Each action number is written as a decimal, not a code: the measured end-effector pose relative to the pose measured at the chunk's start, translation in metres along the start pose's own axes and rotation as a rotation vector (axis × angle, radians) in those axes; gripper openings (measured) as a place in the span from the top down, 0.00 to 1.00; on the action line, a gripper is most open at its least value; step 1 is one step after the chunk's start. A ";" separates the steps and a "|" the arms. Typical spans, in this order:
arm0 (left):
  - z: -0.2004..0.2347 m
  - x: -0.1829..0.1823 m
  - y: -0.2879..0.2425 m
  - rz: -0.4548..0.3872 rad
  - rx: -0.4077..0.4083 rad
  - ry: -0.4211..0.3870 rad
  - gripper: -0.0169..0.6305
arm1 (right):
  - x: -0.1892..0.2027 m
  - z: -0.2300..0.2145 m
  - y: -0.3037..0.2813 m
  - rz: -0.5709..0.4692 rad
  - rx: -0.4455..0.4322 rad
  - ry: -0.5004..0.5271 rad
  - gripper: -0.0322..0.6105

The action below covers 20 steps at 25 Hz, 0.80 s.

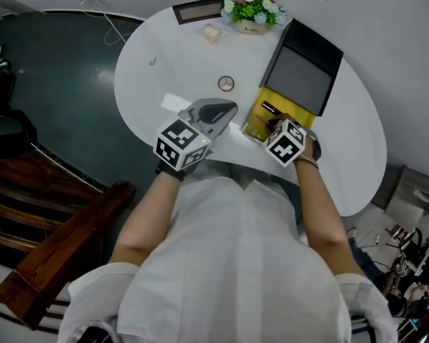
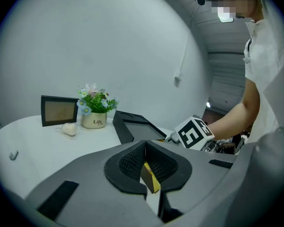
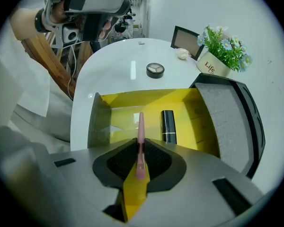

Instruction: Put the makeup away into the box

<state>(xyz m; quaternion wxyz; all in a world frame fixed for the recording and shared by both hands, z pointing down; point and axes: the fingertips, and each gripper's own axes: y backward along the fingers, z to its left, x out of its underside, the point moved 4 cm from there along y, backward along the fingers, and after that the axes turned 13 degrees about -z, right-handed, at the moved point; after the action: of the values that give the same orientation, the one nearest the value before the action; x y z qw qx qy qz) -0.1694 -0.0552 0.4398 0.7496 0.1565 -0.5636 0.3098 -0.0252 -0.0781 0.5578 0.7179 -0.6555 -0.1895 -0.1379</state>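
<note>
Status: right gripper (image 3: 140,148) pointed steeply down over the open yellow box (image 3: 132,98), jaws nipped on a slim pink stick (image 3: 140,126). We had it by the thicker back half. The tapered tip stuck out past the pads, over the box floor and just beside the lipstick (image 3: 168,126) lying inside. We couldn't tell whether the tip touched the floor.

The left gripper (image 2: 145,148) had its jaws pressed together, with nothing pinched as far as we could see. The yellow bit in the gap under the pads read as the box corner beyond. It hung left of the box, apart from it.

Handling, our read:
- The stick looked light, stiff and smooth, so a soft pinch was enough and crushing wasn't a worry.
- The taper was the risk. A grip near the thin end would likely squirt it out or let it pivot, so the thick half was the right place to hold.
- Being round, it would probably roll once freed. We judged it best let go low and parallel to the lipstick, where the walls would stop it.

The compact (image 1: 226,83) sat on the table (image 1: 179,63), far-left of the box and not yet stowed. It looked flat, round and hard-shelled, and its contents were probably brittle, so no dropping. Lying flat, it gave us only the rim, so we'd take it across the rim with the jaws coming in from above.

The lid (image 3: 222,122) stood open on the box's far-right side, clear of the drop path.
</note>
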 end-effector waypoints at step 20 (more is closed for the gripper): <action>0.010 -0.010 0.006 -0.036 -0.026 -0.007 0.95 | -0.043 -0.018 0.038 -0.094 0.040 0.023 0.88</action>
<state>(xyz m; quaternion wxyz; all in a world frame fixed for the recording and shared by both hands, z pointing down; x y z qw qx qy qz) -0.1824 -0.0600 0.4327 0.7550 0.1581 -0.5674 0.2882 -0.0451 -0.0939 0.5030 0.7258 -0.6298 -0.2143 -0.1752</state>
